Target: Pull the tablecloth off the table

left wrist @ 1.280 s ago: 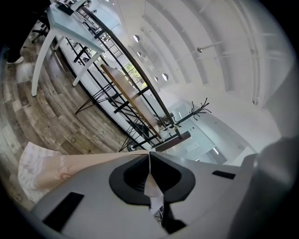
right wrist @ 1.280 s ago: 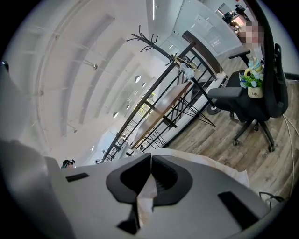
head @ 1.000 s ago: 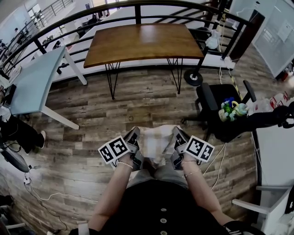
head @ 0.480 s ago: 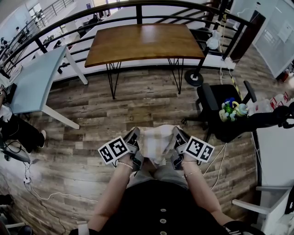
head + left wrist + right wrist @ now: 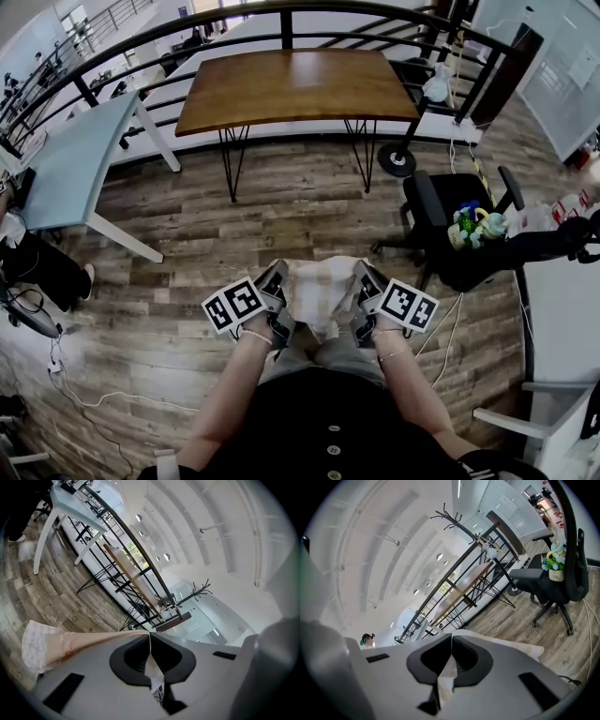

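The brown wooden table [image 5: 295,86] stands bare by the black railing, well away from me. The pale checked tablecloth [image 5: 319,292] hangs bunched in front of my body, stretched between both grippers. My left gripper [image 5: 277,277] is shut on the cloth's left edge, and a thin fold is pinched between its jaws [image 5: 150,641], with the rest of the cloth [image 5: 42,641] trailing to the left. My right gripper [image 5: 362,276] is shut on the right edge, with cloth caught in its jaws [image 5: 451,652] and the rest of it [image 5: 520,646] draped to the right.
A black office chair [image 5: 441,211] carrying a small flower pot [image 5: 473,225] stands to the right. A light blue table [image 5: 66,164] is at the left. A round stand base [image 5: 396,157] sits by the wooden table's right legs. Cables [image 5: 84,398] lie on the plank floor.
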